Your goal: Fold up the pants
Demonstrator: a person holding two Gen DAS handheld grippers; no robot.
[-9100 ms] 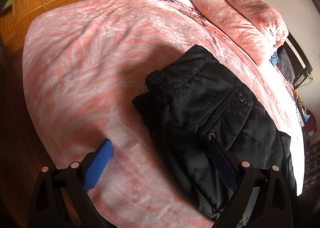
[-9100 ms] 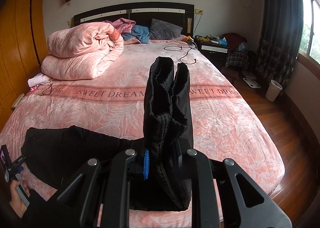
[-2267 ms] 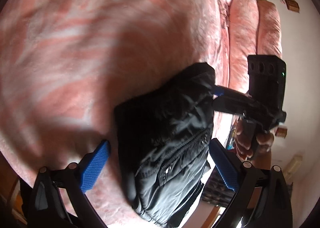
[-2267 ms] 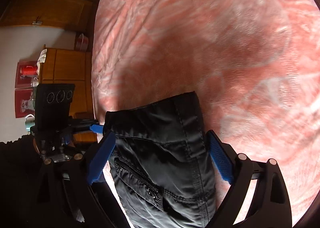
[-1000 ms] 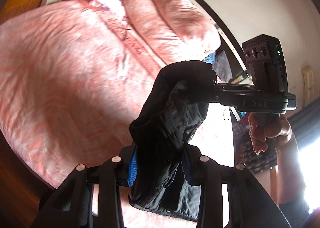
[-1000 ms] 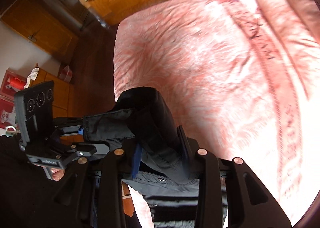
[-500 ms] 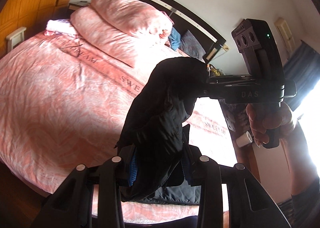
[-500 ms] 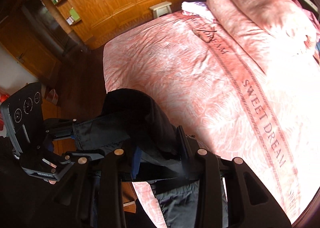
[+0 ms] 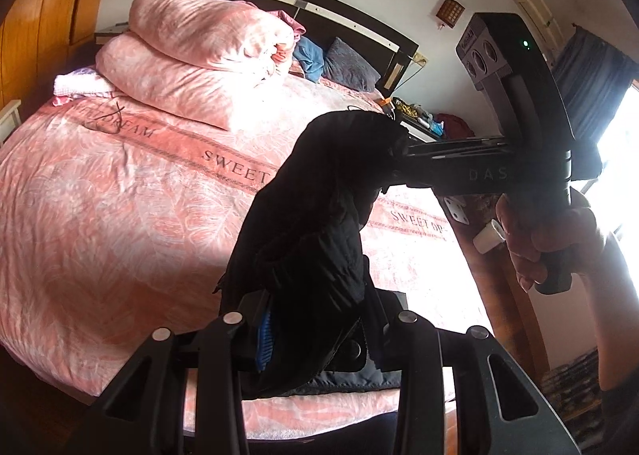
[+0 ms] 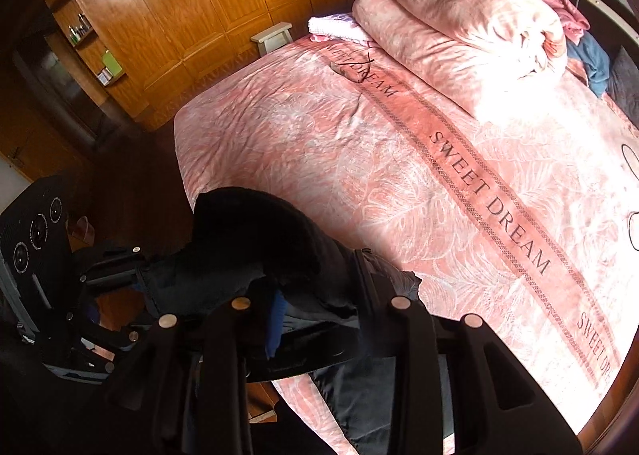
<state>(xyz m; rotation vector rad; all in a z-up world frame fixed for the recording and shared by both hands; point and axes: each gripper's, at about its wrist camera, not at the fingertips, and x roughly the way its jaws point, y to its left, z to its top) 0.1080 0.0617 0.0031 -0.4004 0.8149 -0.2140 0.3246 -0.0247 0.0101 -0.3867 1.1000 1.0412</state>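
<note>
The black pants (image 9: 319,215) are bunched and lifted above the pink bed (image 9: 120,207). My left gripper (image 9: 315,335) is shut on one end of the pants. My right gripper (image 9: 403,153) comes in from the right in the left wrist view, held by a hand, and is shut on the other end. In the right wrist view the right gripper (image 10: 315,319) clamps the black pants (image 10: 255,239), and the left gripper (image 10: 139,283) holds them at the left. A lower part of the pants (image 10: 359,395) hangs down to the bed's front edge.
A folded pink duvet (image 9: 199,56) lies at the head of the bed, with pillows and clothes (image 9: 331,62) by the dark headboard. A wooden wardrobe (image 10: 199,4) stands to the left. A nightstand with clutter (image 9: 423,121) and a curtained window (image 9: 591,95) are at the right.
Both grippers closed on the folded pants and lifted them off the bed. Over the last second the views have tilted up from the bedspread toward the headboard.
</note>
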